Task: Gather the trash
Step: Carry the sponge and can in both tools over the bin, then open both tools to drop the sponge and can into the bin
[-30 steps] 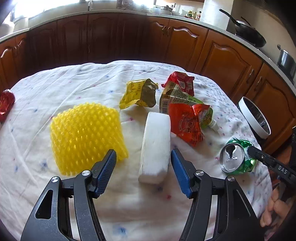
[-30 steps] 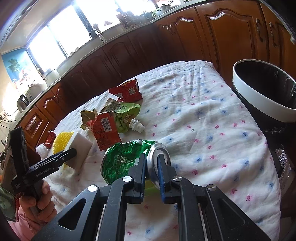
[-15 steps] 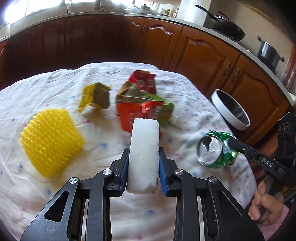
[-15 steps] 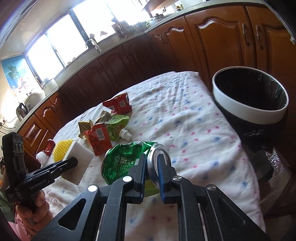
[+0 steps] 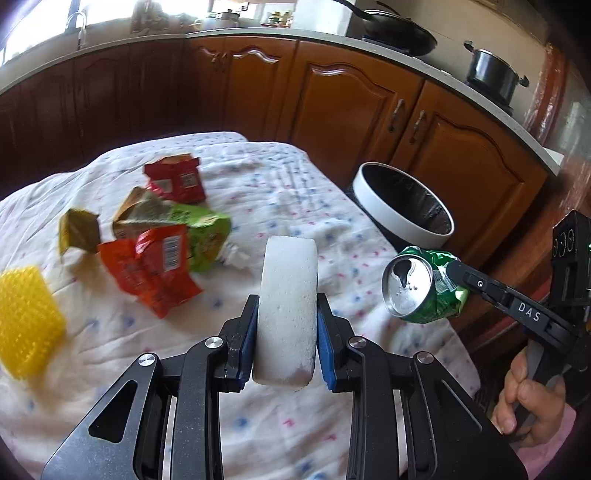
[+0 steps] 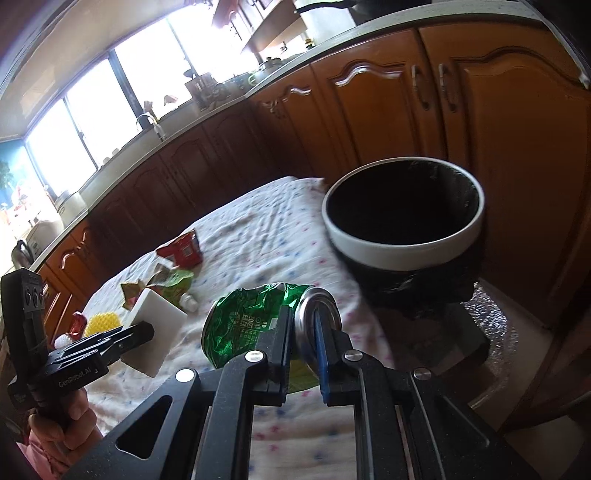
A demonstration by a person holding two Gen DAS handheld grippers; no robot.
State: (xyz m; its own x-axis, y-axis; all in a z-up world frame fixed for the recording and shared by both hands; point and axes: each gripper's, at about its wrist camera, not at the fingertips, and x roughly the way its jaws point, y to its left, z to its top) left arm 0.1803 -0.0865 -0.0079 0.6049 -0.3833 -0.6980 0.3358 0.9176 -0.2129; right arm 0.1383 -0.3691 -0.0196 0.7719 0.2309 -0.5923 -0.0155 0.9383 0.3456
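My left gripper (image 5: 286, 321) is shut on a white foam block (image 5: 288, 295), held on edge above the table. To its right, my right gripper (image 6: 303, 325) is shut on the rim of a crushed green can (image 6: 243, 321), also lifted off the cloth. The can (image 5: 417, 284) hangs just in front of the black bin with a white rim (image 6: 406, 243), which stands past the table's right edge. A red wrapper (image 5: 173, 181), a green pouch (image 5: 199, 236), an orange-red wrapper (image 5: 151, 269), a yellow-brown wrapper (image 5: 79, 229) and a yellow spiky mat (image 5: 26, 325) lie on the table.
The table wears a white dotted cloth (image 5: 277, 192). Brown kitchen cabinets (image 5: 351, 103) run behind the table and the bin. A black pot (image 5: 491, 74) and a pan (image 5: 395, 33) sit on the counter. A hand (image 5: 528, 398) holds the right gripper's handle.
My left gripper closed on the white foam block and lifted it. Both grippers then swung right toward the bin, which now looks nearer. The can stayed gripped throughout.
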